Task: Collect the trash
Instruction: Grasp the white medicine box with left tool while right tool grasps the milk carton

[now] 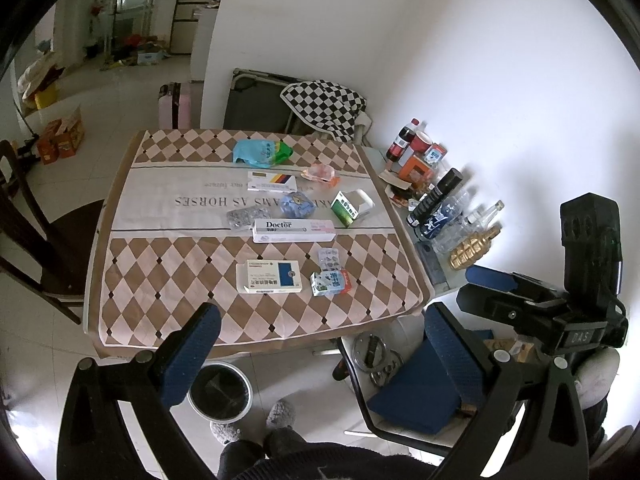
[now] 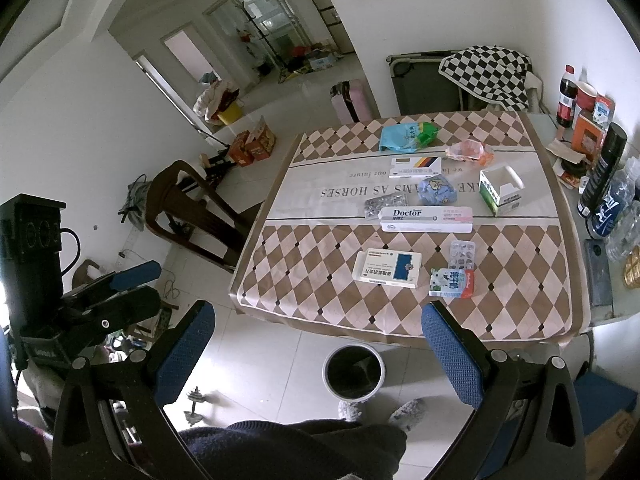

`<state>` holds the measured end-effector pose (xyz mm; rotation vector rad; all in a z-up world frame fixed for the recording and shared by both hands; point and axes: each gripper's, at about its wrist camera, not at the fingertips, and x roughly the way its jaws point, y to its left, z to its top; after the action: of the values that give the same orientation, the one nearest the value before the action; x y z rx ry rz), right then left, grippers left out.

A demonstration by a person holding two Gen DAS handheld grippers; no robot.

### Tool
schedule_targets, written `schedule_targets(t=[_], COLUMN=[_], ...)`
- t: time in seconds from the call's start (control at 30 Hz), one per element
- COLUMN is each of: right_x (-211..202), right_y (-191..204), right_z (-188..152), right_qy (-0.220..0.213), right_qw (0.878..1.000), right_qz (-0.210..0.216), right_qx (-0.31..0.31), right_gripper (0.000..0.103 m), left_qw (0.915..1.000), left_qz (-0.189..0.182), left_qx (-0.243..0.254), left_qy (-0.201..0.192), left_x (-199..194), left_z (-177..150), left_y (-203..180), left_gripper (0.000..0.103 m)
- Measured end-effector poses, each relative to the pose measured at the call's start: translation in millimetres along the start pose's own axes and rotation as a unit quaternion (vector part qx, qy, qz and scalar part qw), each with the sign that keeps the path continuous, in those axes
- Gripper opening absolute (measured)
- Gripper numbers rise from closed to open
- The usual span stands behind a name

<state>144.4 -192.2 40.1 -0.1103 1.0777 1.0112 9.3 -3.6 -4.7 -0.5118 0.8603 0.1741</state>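
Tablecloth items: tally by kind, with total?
On the tablecloth:
Boxes: 4 (Doctor box, blue-patch box, striped box, open green box)
Blister packs: 2 (silver, clear)
Bags or wrappers: 3 (blue-green bag, pink wrapper, blue wad)
Cartons: 1 (small carton)
Total: 10

The small words on the white box [image 1: 267, 277] are too tiny to read. The blue pack [image 1: 295, 204] covers some big letters on the tablecloth [image 1: 168, 204]. The inside of the bin [image 2: 353, 372] is too dark to see.
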Motion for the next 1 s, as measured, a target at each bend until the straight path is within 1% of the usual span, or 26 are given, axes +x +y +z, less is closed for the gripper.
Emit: schedule_targets(t=[0.17, 0.27, 0.33, 0.37, 0.4, 0.47, 0.5, 0.53, 0.6, 0.63, 0.67, 0.7, 0.77, 0.83, 0.87, 0.9, 0.97, 1.0], right_x=[-1.1, -8.9, -7.8, -7.3, -5.1, 1.7, 8.5, 14.6, 28.5, 37.5, 44.0, 54.2, 72.8, 99.1, 114.3, 129.7, 167.8, 193.2], right_y=[0.3, 2.8, 2.2, 0.5, -4.3, -14.8, -25.4, -35.0, -58.8, -75.0, -89.5, -109.8, -136.9, -172.1, -187.9, -203.5, -237.8, -257.3], right_z=[-9.2, -8.6, -8.9, -8.7, -7.6, -6.0, -6.6, -7.1, -9.2, -9.9, -10.4, -11.7, -9.7, -7.2, -6.3, -7.1, -11.3, -16.7], right_qy=[-0.004, -0.007, -0.01, -0.013, -0.019, -0.026, -0.029, -0.03, -0.03, -0.029, -0.026, -0.02, -0.007, 0.02, 0.033, 0.045, 0.077, 0.098], right_qw=[1.0, 1.0, 0.999, 0.999, 0.998, 0.994, 0.989, 0.986, 0.976, 0.97, 0.964, 0.957, 0.949, 0.938, 0.934, 0.93, 0.916, 0.904], right_qz=[-0.005, -0.007, -0.014, -0.019, -0.032, -0.065, -0.09, -0.106, -0.137, -0.149, -0.16, -0.176, -0.196, -0.227, -0.23, -0.226, -0.208, -0.191], right_qx=[0.006, 0.014, 0.028, 0.038, 0.057, 0.087, 0.11, 0.129, 0.168, 0.19, 0.208, 0.229, 0.246, 0.261, 0.271, 0.285, 0.334, 0.37], right_gripper=[0.103, 0.103, 0.103, 0.103, 0.103, 0.103, 0.103, 0.103, 0.103, 0.103, 0.103, 0.103, 0.103, 0.103, 0.103, 0.103, 0.103, 0.103], left_qw=[1.0, 0.9999, 0.9996, 0.9991, 0.9986, 0.9958, 0.9941, 0.9922, 0.9864, 0.984, 0.98, 0.9771, 0.9698, 0.9606, 0.9559, 0.9491, 0.9347, 0.9286], left_qz=[-0.004, 0.003, 0.021, 0.037, 0.049, 0.088, 0.104, 0.118, 0.15, 0.159, 0.17, 0.176, 0.189, 0.208, 0.218, 0.234, 0.268, 0.279], left_qx=[0.004, 0.009, 0.011, 0.01, 0.008, 0.001, -0.004, -0.009, -0.029, -0.038, -0.056, -0.068, -0.096, -0.117, -0.126, -0.133, -0.141, -0.144], left_qy=[0.005, 0.009, 0.012, 0.016, 0.017, 0.025, 0.031, 0.038, 0.06, 0.069, 0.087, 0.099, 0.12, 0.142, 0.152, 0.163, 0.186, 0.197], left_x=[4.9, 5.7, 11.5, 19.3, 25.8, 48.0, 59.5, 71.4, 108.3, 120.5, 143.0, 156.9, 187.2, 219.1, 235.3, 252.7, 283.2, 293.2], left_z=[-2.4, -3.6, -1.0, 0.7, 2.0, 5.1, 6.3, 6.8, 9.3, 10.2, 10.8, 10.9, 10.7, 10.0, 9.6, 9.4, 5.2, 2.6], left_y=[1.9, 5.1, 9.4, 14.1, 17.8, 29.0, 35.3, 40.5, 56.6, 62.7, 72.0, 77.9, 87.3, 92.6, 94.4, 96.9, 100.8, 103.0], left_gripper=[0.103, 0.103, 0.103, 0.103, 0.103, 0.103, 0.103, 0.103, 0.103, 0.103, 0.103, 0.103, 0.103, 0.103, 0.103, 0.103, 0.103, 0.103])
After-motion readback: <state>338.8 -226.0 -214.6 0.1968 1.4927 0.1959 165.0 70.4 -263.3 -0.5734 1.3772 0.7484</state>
